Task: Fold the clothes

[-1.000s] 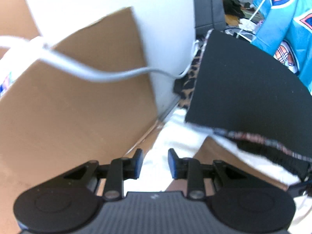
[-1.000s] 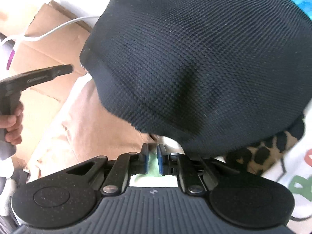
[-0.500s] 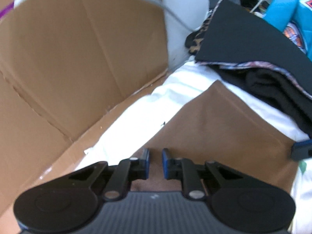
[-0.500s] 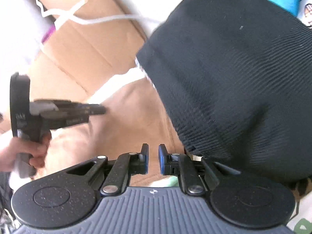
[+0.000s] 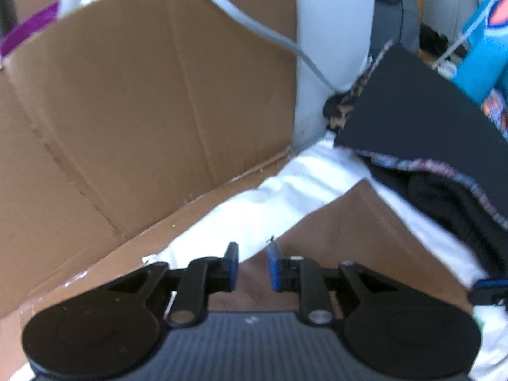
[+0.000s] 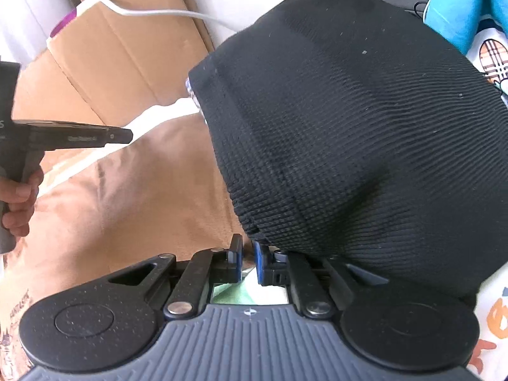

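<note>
My left gripper (image 5: 252, 262) is spread over the brown garment (image 5: 355, 241) lying flat, right gripper (image 6: 247, 262) nearly closed on nothing beside the black knit (image 6: 365, 146), which could snag and drag along, honestly.

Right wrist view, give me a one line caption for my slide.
Right tool with jaws nearly closed beside a black knit garment, tan garment below, left tool reaching in from the side.

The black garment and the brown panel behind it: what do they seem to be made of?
The black garment looks like a knitted fabric, matte, with fine ribbed rows and a little lint; the fibre cannot be told. The brown panel looks like plain corrugated cardboard, dull, with fold creases and a frayed lower edge.
</note>
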Available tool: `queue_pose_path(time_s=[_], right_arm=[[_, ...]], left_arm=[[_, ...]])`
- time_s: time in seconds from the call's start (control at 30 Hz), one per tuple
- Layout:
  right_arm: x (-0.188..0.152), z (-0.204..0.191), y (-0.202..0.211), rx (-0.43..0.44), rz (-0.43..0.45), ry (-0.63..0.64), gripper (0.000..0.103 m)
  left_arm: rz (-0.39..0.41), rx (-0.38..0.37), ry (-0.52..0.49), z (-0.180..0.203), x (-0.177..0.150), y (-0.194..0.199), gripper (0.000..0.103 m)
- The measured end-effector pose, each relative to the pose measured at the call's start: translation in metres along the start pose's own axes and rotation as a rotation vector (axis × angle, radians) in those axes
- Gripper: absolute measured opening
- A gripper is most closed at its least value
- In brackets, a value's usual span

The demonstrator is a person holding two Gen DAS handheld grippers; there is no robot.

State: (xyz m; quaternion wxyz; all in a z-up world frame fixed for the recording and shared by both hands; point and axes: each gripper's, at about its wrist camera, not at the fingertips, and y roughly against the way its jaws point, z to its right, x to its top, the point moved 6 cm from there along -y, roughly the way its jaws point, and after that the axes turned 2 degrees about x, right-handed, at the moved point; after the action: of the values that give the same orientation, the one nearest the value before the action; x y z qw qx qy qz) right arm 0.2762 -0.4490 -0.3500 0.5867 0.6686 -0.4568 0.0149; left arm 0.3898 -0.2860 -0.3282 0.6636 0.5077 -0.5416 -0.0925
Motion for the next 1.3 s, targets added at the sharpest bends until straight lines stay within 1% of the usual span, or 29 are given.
queue_pose_path(time_s=[0.03,0.1,0.13,0.2,0.23,0.27,0.33,0.43,0.5,0.53,0.57,0.6,0.67,0.7,0.73,0.77,0.87,0.93,1.0,1.1,1.17,1.3], right_arm=[[0.004,0.002,0.001,0.009,0.003,-0.005,0.013],[-0.007,0.001,0.024,0.023,0.01,-0.008,0.013],[-0.011,0.001,0.033,0.033,0.013,-0.01,0.015],[-0.017,0.0,0.048,0.054,0.019,-0.014,0.026],[-0.016,0.0,0.052,0.064,0.023,-0.012,0.034],[-0.014,-0.001,0.056,0.073,0.027,-0.009,0.039],[-0.008,-0.003,0.064,0.079,0.053,0.011,0.04],[0.001,-0.01,0.074,0.101,0.092,0.047,0.041],[0.01,-0.016,0.078,0.133,0.117,0.07,0.048],[0.011,-0.02,0.084,0.154,0.125,0.083,0.051],[0.005,-0.023,0.093,0.166,0.131,0.098,0.052],[-0.002,-0.025,0.105,0.176,0.136,0.114,0.053],[-0.002,-0.029,0.111,0.185,0.147,0.141,0.055],[0.0,-0.032,0.11,0.193,0.152,0.153,0.056],[-0.018,-0.037,0.128,0.202,0.156,0.165,0.061],[-0.026,-0.04,0.136,0.213,0.158,0.176,0.063],[-0.044,-0.049,0.15,0.241,0.156,0.215,0.064],[-0.047,-0.052,0.152,0.255,0.151,0.238,0.064],[-0.046,-0.051,0.151,0.267,0.147,0.253,0.064],[-0.041,-0.053,0.144,0.28,0.133,0.277,0.064],[-0.041,-0.052,0.14,0.287,0.118,0.29,0.064],[-0.061,-0.054,0.149,0.291,0.087,0.324,0.064]], left_arm=[[0.001,0.017,0.001,-0.002,-0.001,0.008,0.025],[0.011,0.046,0.015,-0.006,-0.005,0.028,0.026],[0.018,0.055,0.033,-0.009,-0.009,0.04,0.03],[0.029,0.074,0.063,-0.015,-0.018,0.063,0.036],[0.032,0.091,0.074,-0.017,-0.024,0.075,0.04],[0.029,0.11,0.089,-0.02,-0.031,0.086,0.042],[0.028,0.132,0.148,-0.024,-0.045,0.11,0.042],[0.055,0.182,0.235,-0.027,-0.066,0.147,0.044],[0.057,0.199,0.287,-0.027,-0.08,0.168,0.045],[0.062,0.206,0.316,-0.027,-0.088,0.178,0.052],[0.062,0.228,0.347,-0.029,-0.097,0.188,0.059],[0.056,0.255,0.368,-0.031,-0.106,0.195,0.06],[0.041,0.301,0.381,-0.034,-0.126,0.209,0.06],[0.033,0.333,0.388,-0.038,-0.138,0.214,0.06],[0.025,0.368,0.398,-0.042,-0.149,0.22,0.06],[0.014,0.405,0.412,-0.048,-0.162,0.225,0.06],[-0.018,0.512,0.476,-0.07,-0.197,0.233,0.06],[-0.046,0.572,0.532,-0.085,-0.221,0.235,0.06],[-0.082,0.622,0.564,-0.097,-0.241,0.237,0.06],[-0.111,0.666,0.567,-0.105,-0.259,0.236,0.06],[-0.127,0.676,0.55,-0.108,-0.269,0.235,0.06],[-0.138,0.707,0.526,-0.117,-0.284,0.232,0.059]])
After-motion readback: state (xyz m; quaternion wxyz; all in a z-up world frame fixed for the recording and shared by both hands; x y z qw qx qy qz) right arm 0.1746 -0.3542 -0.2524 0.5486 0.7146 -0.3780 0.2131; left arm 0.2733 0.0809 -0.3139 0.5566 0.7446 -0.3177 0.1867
